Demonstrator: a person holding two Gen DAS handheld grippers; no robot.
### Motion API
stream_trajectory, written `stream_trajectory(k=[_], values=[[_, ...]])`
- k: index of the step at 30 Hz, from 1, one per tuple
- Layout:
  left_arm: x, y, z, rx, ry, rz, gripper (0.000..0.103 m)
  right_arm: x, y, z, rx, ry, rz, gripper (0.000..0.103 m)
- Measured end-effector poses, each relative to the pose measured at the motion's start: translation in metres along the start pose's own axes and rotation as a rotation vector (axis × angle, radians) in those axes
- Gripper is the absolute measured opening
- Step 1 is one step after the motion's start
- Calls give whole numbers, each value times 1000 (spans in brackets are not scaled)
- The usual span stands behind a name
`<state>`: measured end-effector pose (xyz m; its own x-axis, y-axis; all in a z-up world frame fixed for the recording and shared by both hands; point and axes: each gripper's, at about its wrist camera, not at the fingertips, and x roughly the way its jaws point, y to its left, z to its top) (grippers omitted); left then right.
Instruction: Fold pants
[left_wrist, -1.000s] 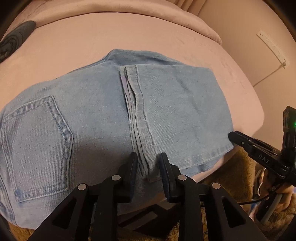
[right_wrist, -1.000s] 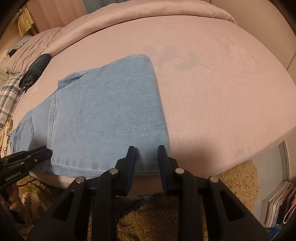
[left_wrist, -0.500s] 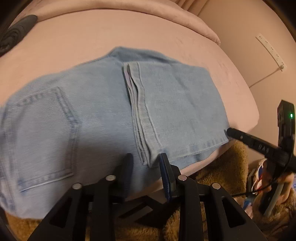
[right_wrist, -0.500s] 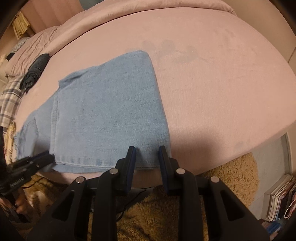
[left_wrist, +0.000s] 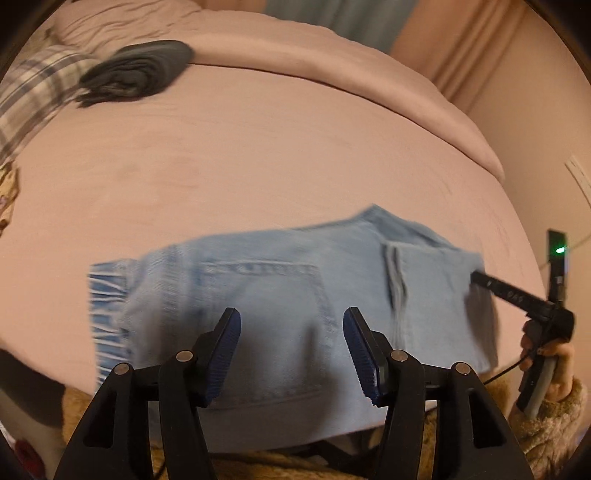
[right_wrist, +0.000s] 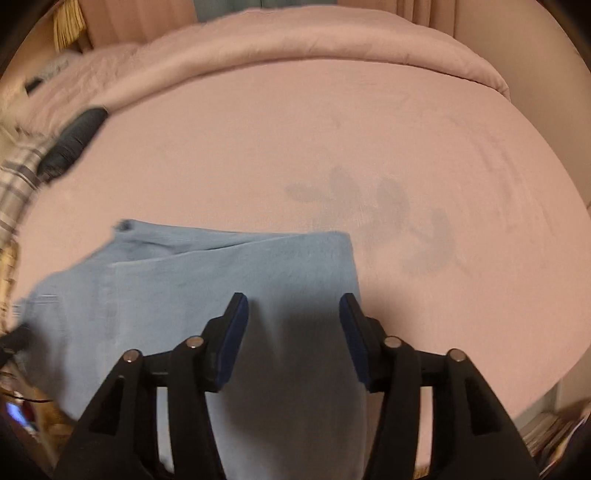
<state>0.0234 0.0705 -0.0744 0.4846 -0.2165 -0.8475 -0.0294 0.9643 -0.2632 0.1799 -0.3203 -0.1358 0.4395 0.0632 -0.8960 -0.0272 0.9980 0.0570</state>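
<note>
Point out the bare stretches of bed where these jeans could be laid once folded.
Bare pink bedspread runs beyond the jeans up to the rolled duvet, and right of them past the faint stains. It is crowded far left: dark folded garment, plaid cloth.

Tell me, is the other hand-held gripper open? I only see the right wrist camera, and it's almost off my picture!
Observer: Yes. The left hand-held gripper is open, with its fingers wide apart above the jeans and nothing between them.
Operator: Is there a pocket anywhere? I just see plain blue.
Observer: Yes. A back pocket faces up, just beyond the left fingers.
Operator: What does my gripper look like from over there?
Observer: The right hand-held gripper reaches in from the side, its tip over the right end of the jeans. A small green light glows on it.
</note>
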Motion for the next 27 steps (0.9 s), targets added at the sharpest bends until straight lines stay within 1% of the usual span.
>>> stream_trajectory(k=[2, 4, 5, 6, 7, 8, 9, 11, 12, 13, 14, 15, 16, 18, 20, 21, 23, 27], values=[[-1, 6, 2, -24, -11, 24, 60, 22, -3, 4, 12, 62, 0, 57], [-1, 14, 2, -47, -14, 41, 69, 30, -3, 5, 8, 52, 4, 60], [-1, 16, 3, -56, -18, 39, 69, 30, -1, 5, -5, 48, -1, 60], [-3, 22, 3, -77, -23, 6, 69, 30, -1, 5, -6, 50, -4, 61], [-7, 27, 2, -92, -27, -12, 70, 30, -2, 5, 1, 50, -1, 61], [-10, 29, 2, -108, -35, -12, 72, 29, -2, 4, 5, 48, 2, 61], [-14, 34, 3, -121, -49, 1, 74, 29, -1, 4, 3, 46, 0, 61], [-25, 42, 2, -131, -87, 20, 74, 27, 2, 4, -2, 38, -11, 61], [-28, 44, 2, -135, -95, 20, 76, 26, 3, 3, -3, 35, -17, 61], [-30, 49, 2, -145, -104, 23, 82, 24, 4, 4, -3, 30, -26, 61], [-32, 55, 1, -160, -112, 37, 84, 22, 1, 2, -5, 27, -34, 61], [-32, 59, 1, -171, -116, 49, 86, 20, 7, 2, -5, 26, -43, 61], [-31, 65, 0, -191, -118, 82, 86, 16, 15, 3, -3, 21, -39, 61], [-28, 73, -2, -206, -103, 130, 86, 2, 22, 0, -5, -5, 7, 62], [-23, 80, -5, -217, -95, 113, 86, -17, 35, -4, -24, -47, 63, 71], [-20, 83, -7, -229, -86, 93, 86, -25, 42, -7, -33, -64, 88, 79], [-11, 89, -10, -253, -61, 61, 86, -36, 55, -13, -50, -75, 131, 81], [3, 95, -17, -267, -18, 54, 86, -42, 82, -30, -98, -44, 217, 82]])
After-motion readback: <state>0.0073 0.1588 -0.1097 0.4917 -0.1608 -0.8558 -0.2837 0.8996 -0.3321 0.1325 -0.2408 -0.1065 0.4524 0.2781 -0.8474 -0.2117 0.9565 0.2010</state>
